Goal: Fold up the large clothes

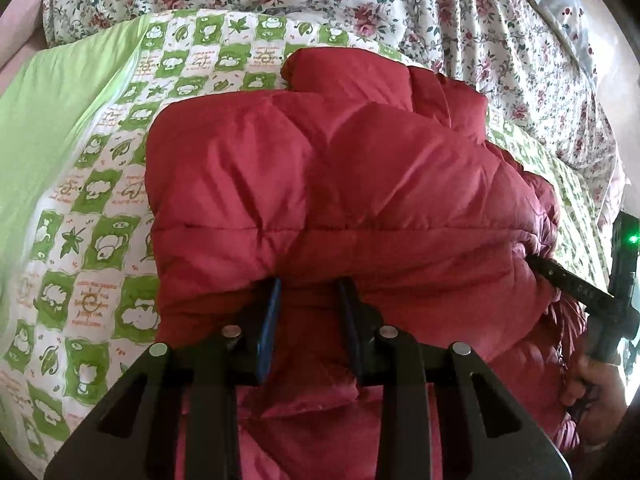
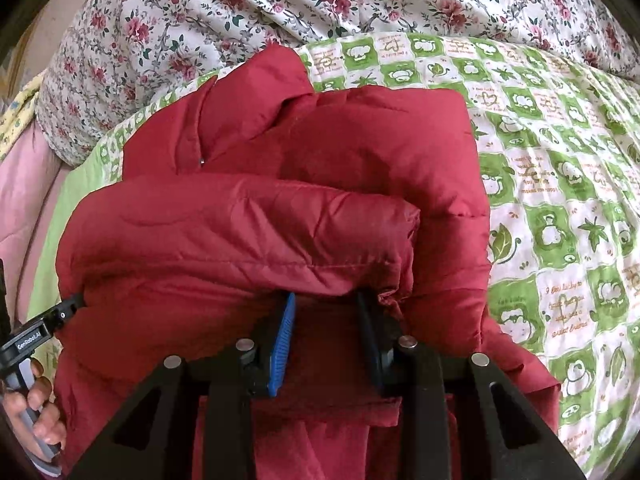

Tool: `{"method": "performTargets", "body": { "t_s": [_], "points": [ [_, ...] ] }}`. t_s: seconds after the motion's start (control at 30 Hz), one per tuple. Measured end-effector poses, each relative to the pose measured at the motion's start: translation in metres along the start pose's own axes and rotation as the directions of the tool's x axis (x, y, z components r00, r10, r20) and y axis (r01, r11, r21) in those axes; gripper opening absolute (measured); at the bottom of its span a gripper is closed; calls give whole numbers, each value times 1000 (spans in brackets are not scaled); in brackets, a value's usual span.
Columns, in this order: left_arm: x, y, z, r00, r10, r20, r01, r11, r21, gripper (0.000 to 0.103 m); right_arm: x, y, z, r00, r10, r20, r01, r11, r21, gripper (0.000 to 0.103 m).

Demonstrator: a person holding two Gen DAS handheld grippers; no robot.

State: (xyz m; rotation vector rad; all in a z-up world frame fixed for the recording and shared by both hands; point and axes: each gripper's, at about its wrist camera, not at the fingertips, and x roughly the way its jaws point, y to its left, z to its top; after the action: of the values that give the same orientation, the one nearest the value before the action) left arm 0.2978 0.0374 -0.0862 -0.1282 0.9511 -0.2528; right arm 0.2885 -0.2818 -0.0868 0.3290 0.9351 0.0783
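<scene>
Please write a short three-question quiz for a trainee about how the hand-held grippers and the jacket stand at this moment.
1. True or false: the red puffer jacket lies on the green-and-white checked quilt.
2. Multiple choice: the left hand-held gripper has between its fingers (A) nothing, (B) a bunched fold of the jacket, (C) the floral bedsheet.
3. Fill in: the right hand-held gripper carries a pad of ____ colour on its left finger.

Key: 1 true; 2 B; 3 blue.
</scene>
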Motion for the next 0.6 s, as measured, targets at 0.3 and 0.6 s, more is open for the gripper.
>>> {"method": "performTargets", "body": {
  "t_s": [0.3,0.6],
  "points": [
    [-6,0,-9,997,76,-22,-76,997,24,29,-6,-1,0,1000,8,0,-8,1000,13,32],
    [-41,13,-21,1000,-12,3,12,997,-81,29,-92,-3,-35,992,114,53,-115,993,26,39]
  ]
}}
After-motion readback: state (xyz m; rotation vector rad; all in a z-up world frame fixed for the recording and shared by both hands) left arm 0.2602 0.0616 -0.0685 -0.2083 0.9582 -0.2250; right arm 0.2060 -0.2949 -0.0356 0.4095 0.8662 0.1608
